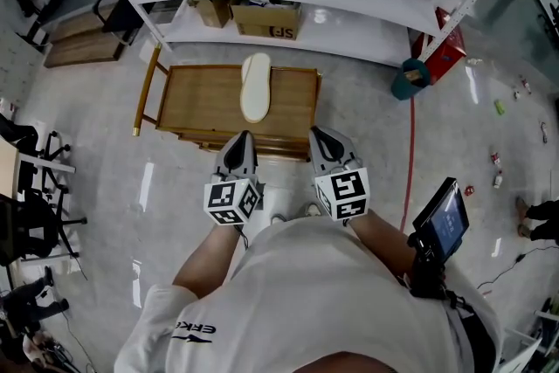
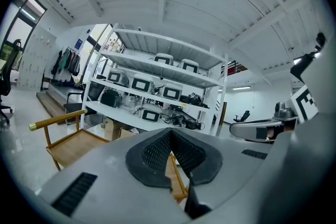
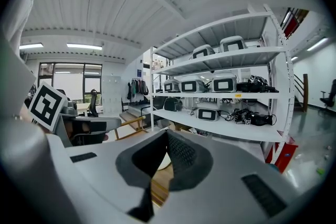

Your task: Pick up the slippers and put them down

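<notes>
Grippers out front, short of the near edge of the low wooden slatted table [image 1: 196,105]; left gripper [image 1: 242,138] has its dark ribbed jaws pressed together on nothing; right gripper [image 1: 316,134] the same, tips meeting, empty; one long cream foam slipper [image 1: 255,87] lies from the table's far edge toward its middle, no second one in view; that fits a slipper awaiting pickup or one already set down; risk: closed jaws pushed forward would shove it off that far edge.
</notes>
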A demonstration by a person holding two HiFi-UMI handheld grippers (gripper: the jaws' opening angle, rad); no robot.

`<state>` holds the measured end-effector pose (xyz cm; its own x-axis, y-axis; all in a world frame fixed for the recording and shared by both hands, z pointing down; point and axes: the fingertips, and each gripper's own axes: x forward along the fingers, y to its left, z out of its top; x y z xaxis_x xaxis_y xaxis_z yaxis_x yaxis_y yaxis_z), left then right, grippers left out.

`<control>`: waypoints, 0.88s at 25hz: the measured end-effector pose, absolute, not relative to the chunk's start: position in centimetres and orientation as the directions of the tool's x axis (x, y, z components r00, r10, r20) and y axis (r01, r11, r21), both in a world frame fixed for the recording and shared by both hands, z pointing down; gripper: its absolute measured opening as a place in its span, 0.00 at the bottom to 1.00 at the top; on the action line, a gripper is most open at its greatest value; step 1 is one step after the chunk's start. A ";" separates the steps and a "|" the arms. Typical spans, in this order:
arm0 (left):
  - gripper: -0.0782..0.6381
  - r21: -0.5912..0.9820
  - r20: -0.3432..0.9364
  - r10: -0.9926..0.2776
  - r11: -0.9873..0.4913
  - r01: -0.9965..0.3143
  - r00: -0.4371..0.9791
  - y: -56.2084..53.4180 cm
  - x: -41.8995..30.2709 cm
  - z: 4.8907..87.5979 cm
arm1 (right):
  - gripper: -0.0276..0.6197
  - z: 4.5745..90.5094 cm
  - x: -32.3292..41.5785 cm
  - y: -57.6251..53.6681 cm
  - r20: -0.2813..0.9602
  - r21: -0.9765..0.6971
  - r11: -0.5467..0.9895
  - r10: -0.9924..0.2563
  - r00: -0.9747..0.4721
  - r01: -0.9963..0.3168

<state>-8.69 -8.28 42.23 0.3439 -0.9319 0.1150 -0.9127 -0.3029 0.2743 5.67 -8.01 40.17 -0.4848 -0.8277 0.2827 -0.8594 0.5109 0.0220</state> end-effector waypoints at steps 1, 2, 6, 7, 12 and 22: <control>0.11 0.274 0.116 -0.932 -0.304 -0.913 0.345 -8.3 -8.8 42.2 | 0.05 40.1 5.5 -8.0 0.283 0.023 0.509 -0.829 -0.483 -0.860; 0.11 0.274 0.117 -0.931 -0.305 -0.912 0.346 -8.2 -9.0 42.2 | 0.05 40.1 5.4 -7.9 0.283 0.023 0.508 -0.830 -0.481 -0.861; 0.11 0.273 0.121 -0.928 -0.311 -0.910 0.353 -8.0 -9.3 42.2 | 0.05 40.2 5.0 -7.6 0.288 0.026 0.504 -0.831 -0.476 -0.863; 0.11 0.272 0.121 -0.927 -0.313 -0.910 0.355 -8.0 -9.4 42.2 | 0.05 40.3 4.9 -7.5 0.290 0.027 0.503 -0.831 -0.475 -0.864; 0.11 0.271 0.124 -0.923 -0.321 -0.908 0.364 -7.7 -9.6 42.5 | 0.05 40.7 4.7 -7.2 0.292 0.030 0.497 -0.834 -0.468 -0.867; 0.11 0.278 0.120 -0.917 -0.337 -0.899 0.381 -7.2 -10.1 42.4 | 0.05 40.7 4.1 -6.5 0.294 0.041 0.480 -0.844 -0.448 -0.876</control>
